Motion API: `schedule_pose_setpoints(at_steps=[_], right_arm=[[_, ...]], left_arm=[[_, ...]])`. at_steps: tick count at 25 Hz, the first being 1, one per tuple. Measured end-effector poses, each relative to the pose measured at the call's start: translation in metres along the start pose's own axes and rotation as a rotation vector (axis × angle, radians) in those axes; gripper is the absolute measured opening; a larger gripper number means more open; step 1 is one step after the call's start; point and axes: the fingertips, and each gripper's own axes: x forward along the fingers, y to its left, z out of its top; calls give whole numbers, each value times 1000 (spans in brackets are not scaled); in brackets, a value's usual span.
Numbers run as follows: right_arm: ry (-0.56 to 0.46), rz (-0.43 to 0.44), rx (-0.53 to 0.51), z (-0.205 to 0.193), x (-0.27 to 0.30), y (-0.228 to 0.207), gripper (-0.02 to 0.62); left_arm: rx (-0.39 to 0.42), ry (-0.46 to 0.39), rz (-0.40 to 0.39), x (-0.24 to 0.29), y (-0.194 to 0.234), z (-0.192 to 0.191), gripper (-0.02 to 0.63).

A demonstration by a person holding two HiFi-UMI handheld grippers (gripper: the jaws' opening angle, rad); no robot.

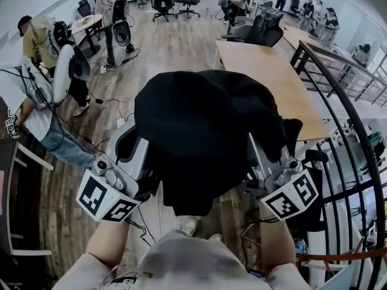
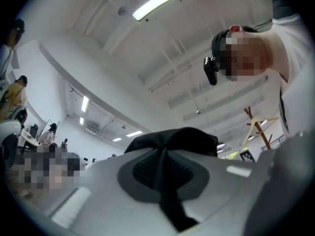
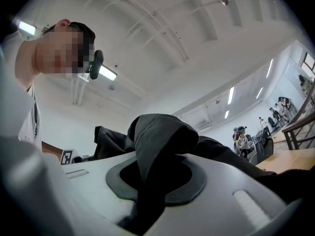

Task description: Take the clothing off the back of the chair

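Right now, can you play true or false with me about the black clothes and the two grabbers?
1. The left gripper is shut on the black clothing. True.
2. The right gripper holds nothing. False: its jaws pinch a thick fold of the same black clothing.
3. A wooden table stands beyond the clothing. True.
4. Nobody else is in the room. False: other people stand on the wooden floor at the left.

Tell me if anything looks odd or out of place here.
Nothing looks spilled or damaged. The black clothing hangs bunched between the left gripper and the right gripper, both shut on folds of it.
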Motion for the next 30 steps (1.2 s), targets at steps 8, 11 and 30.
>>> schedule_pose_setpoints(at_steps=[8,11,30], right_arm=[[16,104,92,-19,19,27,71],[17,151,111,-23,31,42,71],[97,207,130,-72,80,64,69]], left_arm=[[34,-17,87,-30,15,11,6],[62,-30,124,-44,23,23,6],[93,55,244,-82,67,12,6]])
